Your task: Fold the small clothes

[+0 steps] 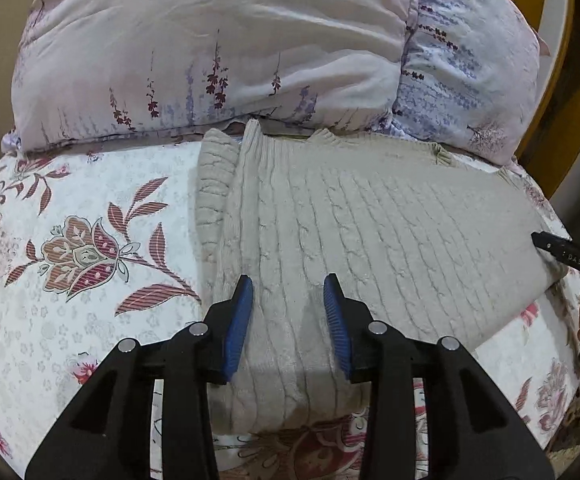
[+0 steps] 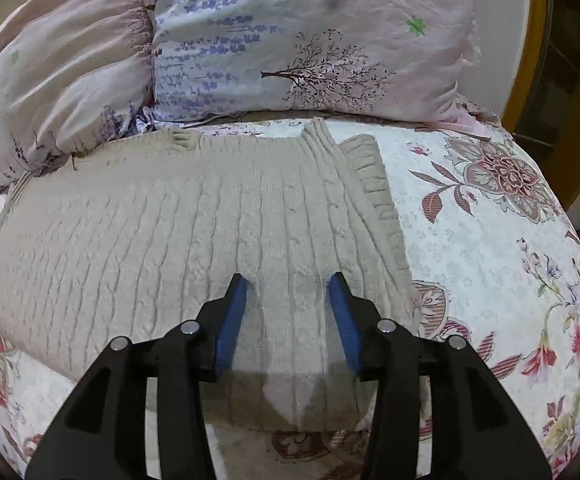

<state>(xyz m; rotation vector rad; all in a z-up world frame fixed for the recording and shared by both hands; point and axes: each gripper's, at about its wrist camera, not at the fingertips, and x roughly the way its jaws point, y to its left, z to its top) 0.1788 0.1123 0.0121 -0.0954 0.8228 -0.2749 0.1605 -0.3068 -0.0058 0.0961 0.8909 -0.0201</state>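
Left wrist view: left gripper (image 1: pixel 287 292) jaws parted, blue pads clear of fabric, nothing grasped. Beige cable-knit sweater (image 1: pixel 370 220) lies folded flat on floral bedspread (image 1: pixel 69 240), near lilac-print pillows (image 1: pixel 209 52). Right gripper tip (image 1: pixel 562 254) visible at far right edge.

Right wrist view: right gripper (image 2: pixel 287 292) released, pads astride sweater (image 2: pixel 149 240), no pinch. Ribbed edge at right. Judgement: next fold needs both grippers pinching matching edge corners, lifting evenly, keeping layers aligned.
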